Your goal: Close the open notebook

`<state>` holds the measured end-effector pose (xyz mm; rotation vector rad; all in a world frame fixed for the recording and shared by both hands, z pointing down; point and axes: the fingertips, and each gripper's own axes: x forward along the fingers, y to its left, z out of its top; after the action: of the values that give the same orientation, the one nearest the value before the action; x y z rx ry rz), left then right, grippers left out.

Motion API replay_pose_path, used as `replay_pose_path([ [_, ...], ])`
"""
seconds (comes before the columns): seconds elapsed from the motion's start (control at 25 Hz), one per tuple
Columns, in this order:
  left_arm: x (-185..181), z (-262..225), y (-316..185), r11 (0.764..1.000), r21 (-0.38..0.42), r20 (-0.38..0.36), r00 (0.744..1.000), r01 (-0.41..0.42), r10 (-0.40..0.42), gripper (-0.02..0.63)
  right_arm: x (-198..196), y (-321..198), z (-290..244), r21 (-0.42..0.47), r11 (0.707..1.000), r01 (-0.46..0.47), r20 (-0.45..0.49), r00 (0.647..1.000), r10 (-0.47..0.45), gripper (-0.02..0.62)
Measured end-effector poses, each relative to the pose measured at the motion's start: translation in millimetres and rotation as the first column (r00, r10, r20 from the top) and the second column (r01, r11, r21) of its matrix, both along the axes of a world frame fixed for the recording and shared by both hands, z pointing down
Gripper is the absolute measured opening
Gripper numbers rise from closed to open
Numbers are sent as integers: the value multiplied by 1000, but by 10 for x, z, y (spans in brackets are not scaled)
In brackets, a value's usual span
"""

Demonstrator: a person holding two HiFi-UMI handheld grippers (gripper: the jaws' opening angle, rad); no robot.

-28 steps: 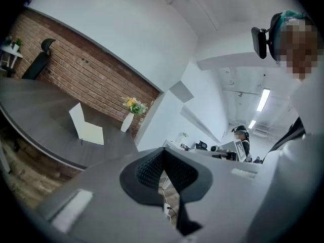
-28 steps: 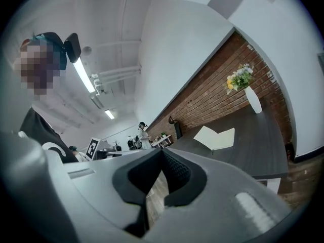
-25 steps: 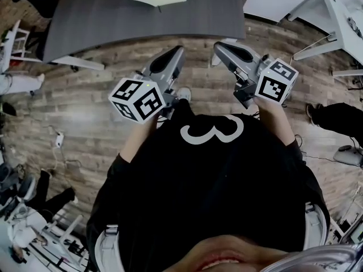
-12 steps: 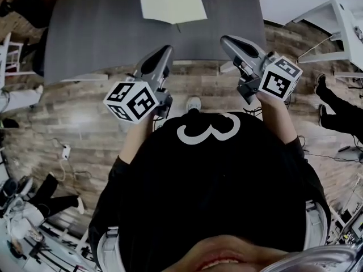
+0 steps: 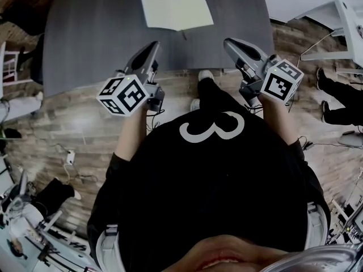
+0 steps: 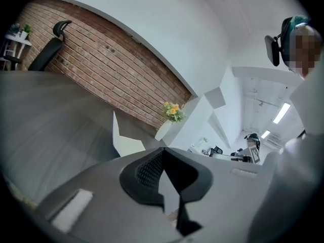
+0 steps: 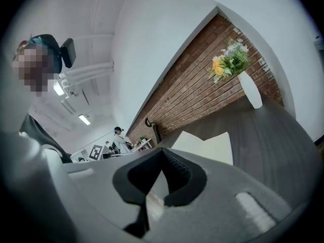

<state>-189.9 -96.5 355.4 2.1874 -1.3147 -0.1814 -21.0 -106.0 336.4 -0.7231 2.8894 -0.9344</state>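
Observation:
The open notebook (image 5: pixel 176 7) lies flat with blank pale pages on the dark grey table (image 5: pixel 91 33), at the top middle of the head view. Both grippers hover at the table's near edge, short of the notebook and apart from it. My left gripper (image 5: pixel 153 47) is below and left of it, with its jaws together and nothing between them. My right gripper (image 5: pixel 231 43) is below and right of it, also shut and empty. The left gripper view shows the notebook (image 6: pixel 124 142) beyond the closed jaw tips (image 6: pixel 163 149). It shows likewise in the right gripper view (image 7: pixel 208 145).
A white vase of flowers (image 7: pixel 242 75) stands at the table's far end by the brick wall (image 6: pixel 116 70). A black office chair (image 6: pixel 48 49) is at the far side. White tables (image 5: pixel 334 16) and a person's legs (image 5: pixel 340 103) are to the right.
I have stepped closer to the table. The notebook has come further into the head view, and both grippers now reach the table's near edge, still shut.

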Motion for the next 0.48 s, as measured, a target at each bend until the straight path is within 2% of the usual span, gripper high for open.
replay_pose_path([
  [0.48, -472, 149, -573, 992, -47, 47, 992, 118, -116, 15, -207, -758, 121, -26, 999, 38, 28, 999, -37, 2],
])
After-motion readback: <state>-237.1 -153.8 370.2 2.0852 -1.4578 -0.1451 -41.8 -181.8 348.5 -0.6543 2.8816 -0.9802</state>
